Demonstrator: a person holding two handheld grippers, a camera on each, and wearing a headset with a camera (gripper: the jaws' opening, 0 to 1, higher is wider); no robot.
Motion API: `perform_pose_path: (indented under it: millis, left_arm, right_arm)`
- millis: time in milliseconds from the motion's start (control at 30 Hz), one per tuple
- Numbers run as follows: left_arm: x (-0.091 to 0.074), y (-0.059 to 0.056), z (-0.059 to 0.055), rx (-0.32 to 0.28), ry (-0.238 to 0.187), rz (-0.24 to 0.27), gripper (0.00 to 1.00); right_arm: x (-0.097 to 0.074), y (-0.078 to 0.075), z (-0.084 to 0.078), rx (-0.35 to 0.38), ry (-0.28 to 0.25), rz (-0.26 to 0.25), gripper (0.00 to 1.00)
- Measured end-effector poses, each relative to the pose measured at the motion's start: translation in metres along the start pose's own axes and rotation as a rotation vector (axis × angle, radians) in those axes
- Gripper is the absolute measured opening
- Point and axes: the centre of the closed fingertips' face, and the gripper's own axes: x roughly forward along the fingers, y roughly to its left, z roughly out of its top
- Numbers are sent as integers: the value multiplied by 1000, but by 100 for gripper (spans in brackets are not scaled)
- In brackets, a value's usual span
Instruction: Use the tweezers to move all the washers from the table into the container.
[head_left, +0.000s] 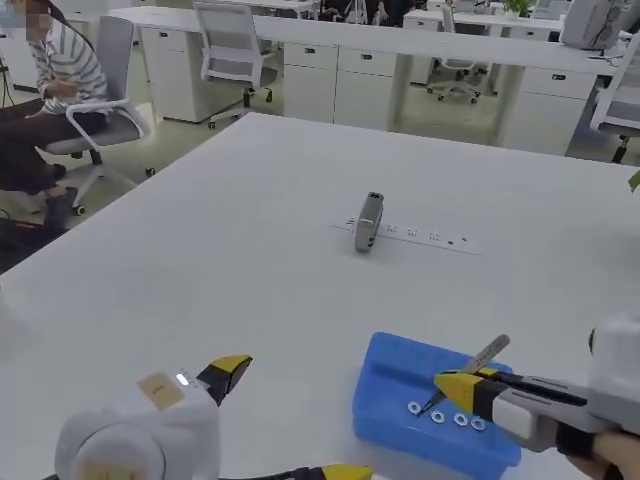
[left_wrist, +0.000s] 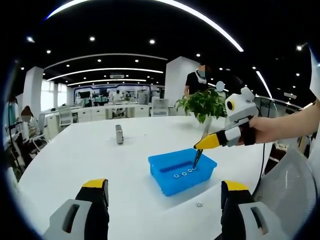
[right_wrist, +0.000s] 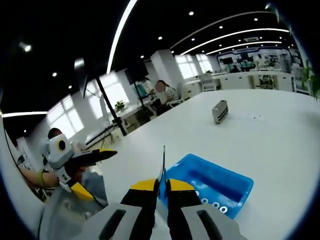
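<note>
Where the tweezers (head_left: 484, 357) point: down into the blue container (head_left: 395, 352), tips just beside a row of four washers (head_left: 449, 418) — likely a drop-off, though whether the tips carry one is too small to tell.
Right gripper (head_left: 452, 383): jaws clamped on the tweezers, tilted so the tips reach inside.
Left gripper (head_left: 295, 414): jaws spread wide, empty, near the container.
Stray washer (left_wrist: 199, 204): on the bench, just beside the container — probably next.
Bench (head_left: 250, 230): white, smooth; small grey device (head_left: 369, 220) well apart.
Room: open office, desks, chairs.
</note>
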Motion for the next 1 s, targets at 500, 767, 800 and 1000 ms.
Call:
perform_pose_path:
  millis: [500,767,800,1000]
  left_arm:
    - [0,-1,-1,2,3,-1,95]
    - [0,-1,0,1,0,-3,95]
    - [0,-1,0,2,2,-2,95]
    - [0,-1,-1,3,5,-3,95]
  right_arm:
    - [6,13,-35,14,60,19,4]
    - [11,12,-54,-8,117,14,4]
    - [12,11,-58,-9,125,12,4]
    - [18,16,-69,-5,152,25,4]
